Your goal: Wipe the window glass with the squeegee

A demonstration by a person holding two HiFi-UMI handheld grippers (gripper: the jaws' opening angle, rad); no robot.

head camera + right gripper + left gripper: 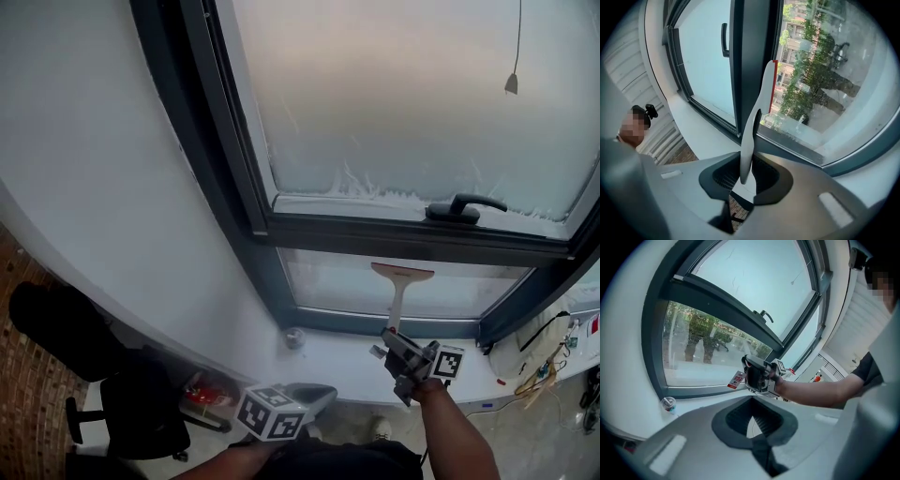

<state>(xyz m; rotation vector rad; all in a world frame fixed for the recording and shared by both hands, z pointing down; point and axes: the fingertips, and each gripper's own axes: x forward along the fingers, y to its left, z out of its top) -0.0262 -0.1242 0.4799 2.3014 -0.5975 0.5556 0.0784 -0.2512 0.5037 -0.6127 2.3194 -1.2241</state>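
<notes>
where the squeegee sits: squeegee (pixel 402 286) stands upright in front of the lower pane (pixel 337 281), its blade near the top of that glass; contact with the glass cannot be told.
right gripper: right gripper (pixel 389 339) has its jaws clamped on the low end of the white handle; its own view shows the handle rising from between the pads (pixel 743 180).
left gripper: left gripper (pixel 317 396) hangs low and well apart from the window; its jaws meet at the tips with nothing between them (pixel 752 420).
writing: red tag (pixel 737 379) by the right gripper carries white print too small to read; marker cube (pixel 272 412) shows only black and white squares.
blade edge: red strip (pixel 776 84) runs along the side of the blade that faces the glass.
sill: small cup (pixel 294 337) stands on the white sill (pixel 347 361), left of the squeegee; any label on it is too blurred to read.
upper pane: upper pane (pixel 394 94) is clouded white, with a dark window handle (pixel 464 206) on the frame below it.
cut off: cables (pixel 544 366) and a red label (pixel 593 323) run out of the head view's right edge.
hard to make out: dark chair (pixel 141 403) at lower left is in shadow.
</notes>
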